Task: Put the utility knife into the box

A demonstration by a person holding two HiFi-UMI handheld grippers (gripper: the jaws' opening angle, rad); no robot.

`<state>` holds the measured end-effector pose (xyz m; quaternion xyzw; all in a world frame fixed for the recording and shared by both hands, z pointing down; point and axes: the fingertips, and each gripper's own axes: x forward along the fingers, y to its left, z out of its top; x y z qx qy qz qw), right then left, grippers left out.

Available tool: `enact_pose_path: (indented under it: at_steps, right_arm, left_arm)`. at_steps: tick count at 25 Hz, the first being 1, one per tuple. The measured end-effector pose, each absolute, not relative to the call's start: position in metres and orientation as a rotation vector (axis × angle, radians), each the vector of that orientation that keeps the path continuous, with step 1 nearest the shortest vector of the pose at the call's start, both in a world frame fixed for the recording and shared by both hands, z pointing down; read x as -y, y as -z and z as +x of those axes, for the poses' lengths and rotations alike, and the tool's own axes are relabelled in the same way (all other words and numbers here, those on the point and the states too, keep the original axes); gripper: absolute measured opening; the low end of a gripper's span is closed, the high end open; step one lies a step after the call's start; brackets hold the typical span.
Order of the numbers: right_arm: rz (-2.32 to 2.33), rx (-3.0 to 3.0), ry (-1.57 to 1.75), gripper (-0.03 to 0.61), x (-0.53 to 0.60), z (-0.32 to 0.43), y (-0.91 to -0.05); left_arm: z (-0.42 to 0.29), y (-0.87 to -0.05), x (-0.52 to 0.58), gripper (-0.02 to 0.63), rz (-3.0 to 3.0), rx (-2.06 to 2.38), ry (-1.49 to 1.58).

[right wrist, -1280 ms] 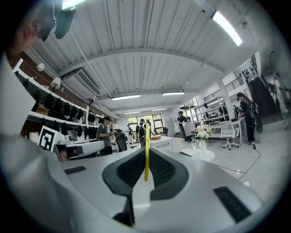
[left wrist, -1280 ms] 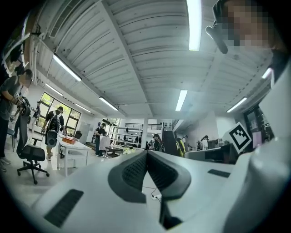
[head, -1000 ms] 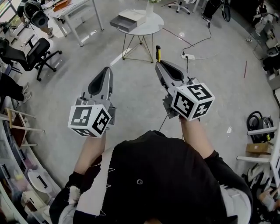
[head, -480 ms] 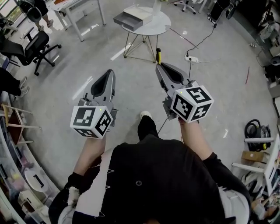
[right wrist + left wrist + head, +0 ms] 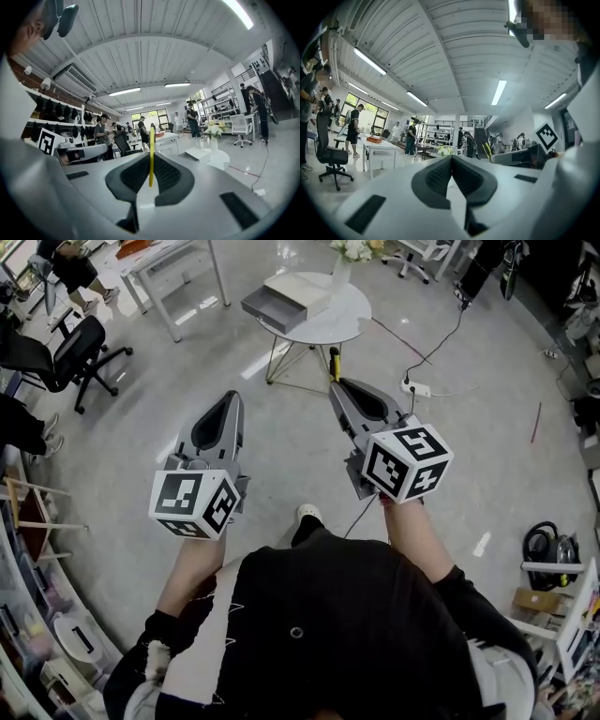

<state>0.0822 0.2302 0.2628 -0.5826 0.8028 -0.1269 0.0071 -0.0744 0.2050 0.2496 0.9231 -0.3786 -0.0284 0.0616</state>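
A yellow utility knife [image 5: 334,362] stands upright between the jaws of my right gripper [image 5: 336,382], which is shut on it; in the right gripper view the knife [image 5: 151,153] is a thin yellow strip pinched at the jaw tips [image 5: 151,164]. My left gripper [image 5: 232,396] is held level beside it, shut and with nothing in it [image 5: 452,159]. Ahead stands a round white table [image 5: 328,322] with an open grey box [image 5: 279,298] on top. In the right gripper view the box [image 5: 200,153] lies on the table to the right. Both grippers are well short of the table.
White flowers in a vase [image 5: 352,249] stand at the table's far edge. A black office chair [image 5: 67,345] and a white desk [image 5: 173,261] are at the left. A power strip [image 5: 417,387] with cables lies on the floor at the right. Several people stand further off.
I have walked toward the round table: it and the box sit lower and nearer in the head view. Both grippers hold the same pose, the knife still in the right one.
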Motion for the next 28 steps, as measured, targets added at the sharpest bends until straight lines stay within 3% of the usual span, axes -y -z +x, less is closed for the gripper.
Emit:
enact_pose_path:
  at_steps: [15,28]
  right_arm:
    - [-1.702,-2.598,0.398,0.029,-0.113,0.142,-0.268]
    - [-1.660,-2.630,0.473,0.029,-0.081,0.158,-0.300]
  left_arm:
    - [-0.012,-0.252,-0.104,0.011,2.759,1.244,0.109]
    - [0.004,-0.281,-0.079,0.011,2.697,1.286,0.071]
